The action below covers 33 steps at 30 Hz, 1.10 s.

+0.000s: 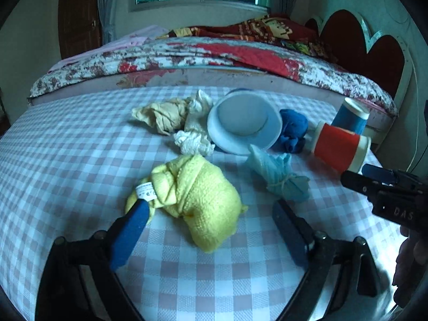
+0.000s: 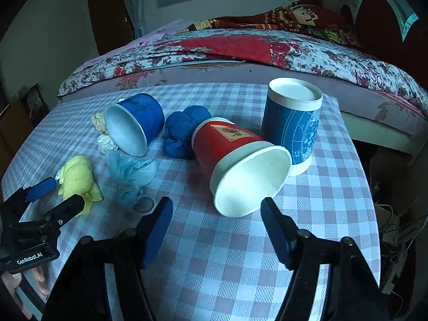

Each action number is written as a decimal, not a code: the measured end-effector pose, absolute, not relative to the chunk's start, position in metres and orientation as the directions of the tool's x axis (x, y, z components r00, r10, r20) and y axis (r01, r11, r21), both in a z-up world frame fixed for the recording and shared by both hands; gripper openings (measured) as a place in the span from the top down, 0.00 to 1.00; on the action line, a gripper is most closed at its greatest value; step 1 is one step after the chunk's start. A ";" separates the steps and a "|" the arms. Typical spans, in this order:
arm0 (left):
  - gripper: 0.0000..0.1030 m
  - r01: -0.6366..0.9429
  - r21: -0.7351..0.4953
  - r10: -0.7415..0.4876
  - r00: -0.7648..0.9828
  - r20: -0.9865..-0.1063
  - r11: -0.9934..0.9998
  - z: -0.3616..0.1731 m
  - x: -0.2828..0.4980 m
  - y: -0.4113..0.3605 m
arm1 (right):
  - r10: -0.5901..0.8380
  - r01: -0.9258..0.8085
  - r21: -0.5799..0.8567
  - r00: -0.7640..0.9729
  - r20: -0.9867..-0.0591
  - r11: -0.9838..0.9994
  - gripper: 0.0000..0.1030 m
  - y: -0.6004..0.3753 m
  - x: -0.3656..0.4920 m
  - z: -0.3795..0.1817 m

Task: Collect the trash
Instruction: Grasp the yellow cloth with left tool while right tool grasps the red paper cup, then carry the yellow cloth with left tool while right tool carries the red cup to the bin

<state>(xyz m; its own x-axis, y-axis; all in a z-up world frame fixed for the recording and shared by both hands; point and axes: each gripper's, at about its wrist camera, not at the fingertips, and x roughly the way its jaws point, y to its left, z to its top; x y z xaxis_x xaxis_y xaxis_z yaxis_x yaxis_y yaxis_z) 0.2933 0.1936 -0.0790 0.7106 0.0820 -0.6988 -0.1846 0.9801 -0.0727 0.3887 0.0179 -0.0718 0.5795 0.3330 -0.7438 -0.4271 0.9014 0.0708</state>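
Yellow knotted cloth | between spread left claw fingers

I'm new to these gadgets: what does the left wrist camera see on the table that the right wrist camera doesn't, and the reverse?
Only the left view shows the beige paper wad in full; the right view shows just a sliver of it. Only the right view shows the upright blue canister whole and the red cup's open mouth. Both show the yellow cloth, tied blue bag, blue cup and checkered table.
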 end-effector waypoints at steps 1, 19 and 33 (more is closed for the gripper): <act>0.18 -0.188 -0.083 0.074 0.700 -0.710 0.979 -0.080 0.296 0.196 | 0.335 -0.425 0.079 0.572 -0.749 0.902 0.40 0.019 0.392 -0.074; 0.92 -0.109 -0.167 -0.042 0.705 -0.708 0.980 -0.078 0.279 0.199 | 0.360 -0.488 0.032 0.596 -0.717 0.872 0.97 0.032 0.365 -0.063; 0.92 -0.023 -0.112 -0.053 0.774 -0.631 0.993 -0.048 0.227 0.151 | 0.311 -0.479 -0.105 0.705 -0.637 0.871 0.97 -0.006 0.287 -0.036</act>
